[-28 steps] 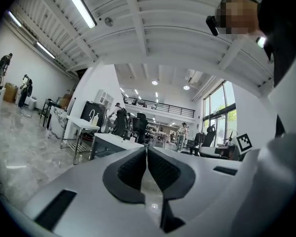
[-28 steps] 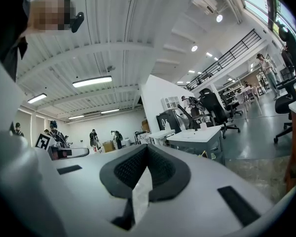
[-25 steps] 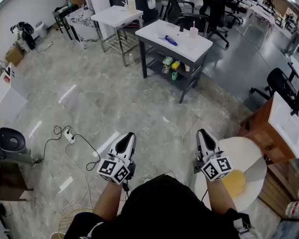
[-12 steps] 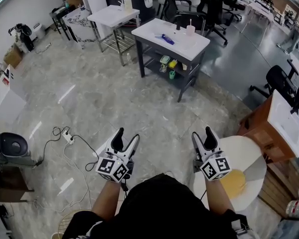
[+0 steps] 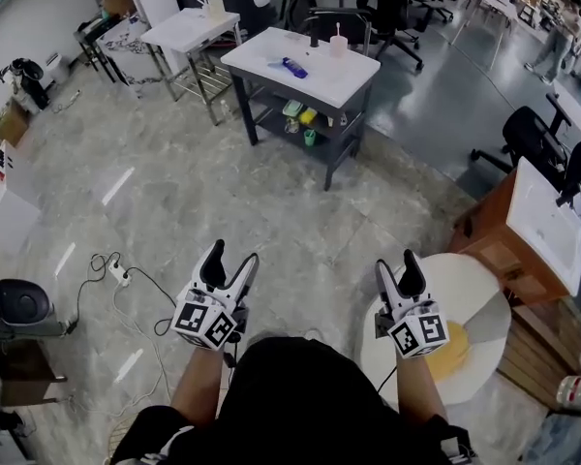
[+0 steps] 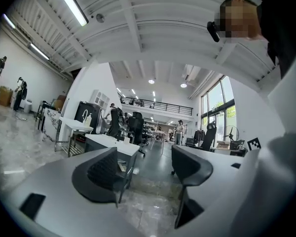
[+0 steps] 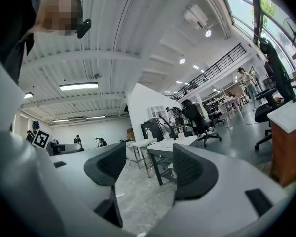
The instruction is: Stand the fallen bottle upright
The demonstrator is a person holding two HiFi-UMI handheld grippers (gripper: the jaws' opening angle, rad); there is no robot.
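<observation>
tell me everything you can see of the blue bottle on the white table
The blue bottle is small and slim, lying on its side on the white tabletop of a dark-framed table. It lies diagonally, apart from the pale cup behind it. Only the tabletop touches it; finer detail is too small to tell.

A pale marble floor [image 5: 174, 192] fills the hall; a white-topped bench [image 5: 320, 83] stands at twelve o'clock, a smaller white table [image 5: 179, 29] at eleven, a black office chair [image 5: 523, 139] at two. A round white table [image 5: 470, 284] sits at four o'clock; strip lights [image 6: 71, 5] cross the white ceiling; tall windows [image 6: 219, 115] brighten the far side.
</observation>
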